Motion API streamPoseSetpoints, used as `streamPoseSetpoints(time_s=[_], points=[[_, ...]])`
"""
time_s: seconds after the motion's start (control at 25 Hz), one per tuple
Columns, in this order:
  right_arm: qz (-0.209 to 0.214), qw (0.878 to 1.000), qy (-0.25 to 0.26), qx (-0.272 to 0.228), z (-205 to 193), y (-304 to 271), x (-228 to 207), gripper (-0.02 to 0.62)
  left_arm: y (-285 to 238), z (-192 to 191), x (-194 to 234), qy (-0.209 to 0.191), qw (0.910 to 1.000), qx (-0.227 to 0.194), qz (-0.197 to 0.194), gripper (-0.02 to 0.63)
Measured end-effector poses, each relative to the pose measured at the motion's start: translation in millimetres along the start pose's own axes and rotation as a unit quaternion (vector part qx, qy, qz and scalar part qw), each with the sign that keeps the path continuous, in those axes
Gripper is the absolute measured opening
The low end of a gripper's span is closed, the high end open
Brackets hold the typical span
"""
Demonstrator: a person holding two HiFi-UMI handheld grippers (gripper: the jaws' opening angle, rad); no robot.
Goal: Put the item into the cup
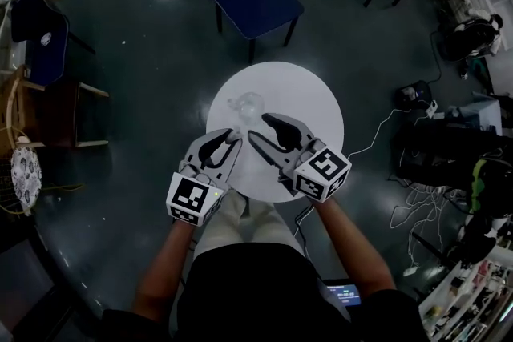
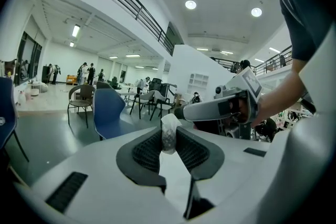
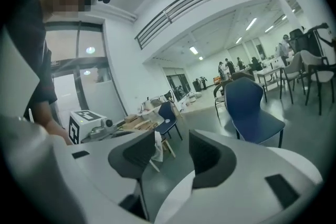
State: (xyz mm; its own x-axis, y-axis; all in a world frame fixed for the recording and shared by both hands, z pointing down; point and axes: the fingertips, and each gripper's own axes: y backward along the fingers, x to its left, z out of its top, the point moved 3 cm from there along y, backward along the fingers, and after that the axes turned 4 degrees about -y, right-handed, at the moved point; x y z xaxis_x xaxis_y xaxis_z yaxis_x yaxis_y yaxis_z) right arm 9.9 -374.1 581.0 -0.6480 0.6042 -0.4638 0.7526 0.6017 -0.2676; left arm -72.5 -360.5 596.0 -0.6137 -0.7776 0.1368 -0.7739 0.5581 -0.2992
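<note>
Head view: the left tongs (image 1: 228, 142) — clamped on the item (image 2: 169, 134), upright between the pads — lie nearer the cup (image 1: 247, 104), just ahead on the surface (image 1: 321, 104), while the right tongs (image 1: 260, 126) gape empty.

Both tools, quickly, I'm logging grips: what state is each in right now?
Left tool: closed on a small clear packet.
Right tool: open, gripping nothing.
</note>
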Motion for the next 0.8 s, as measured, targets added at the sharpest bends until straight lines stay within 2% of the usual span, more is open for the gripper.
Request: streamPoseSetpoints(time_s=[0.04,0.4,0.8], points=[[0.01,1.0,-0.007,0.007,-4.4,-1.8,-2.7,0.192,-5.9,-4.0,-1.9,0.001,1.0,0.003,0.0,0.086],[0.064,0.997,-0.036,0.028,-36.6,-23.9,-5.0,0.192,-23.6,-40.5,-7.6,-0.025,0.9995,0.016,0.005,0.086],[0.075,0.994,-0.064,0.056,-85.0,-39.2,-15.2,0.186,-32.0,-79.7,-8.9,-0.072,0.996,0.045,0.027,0.086]])
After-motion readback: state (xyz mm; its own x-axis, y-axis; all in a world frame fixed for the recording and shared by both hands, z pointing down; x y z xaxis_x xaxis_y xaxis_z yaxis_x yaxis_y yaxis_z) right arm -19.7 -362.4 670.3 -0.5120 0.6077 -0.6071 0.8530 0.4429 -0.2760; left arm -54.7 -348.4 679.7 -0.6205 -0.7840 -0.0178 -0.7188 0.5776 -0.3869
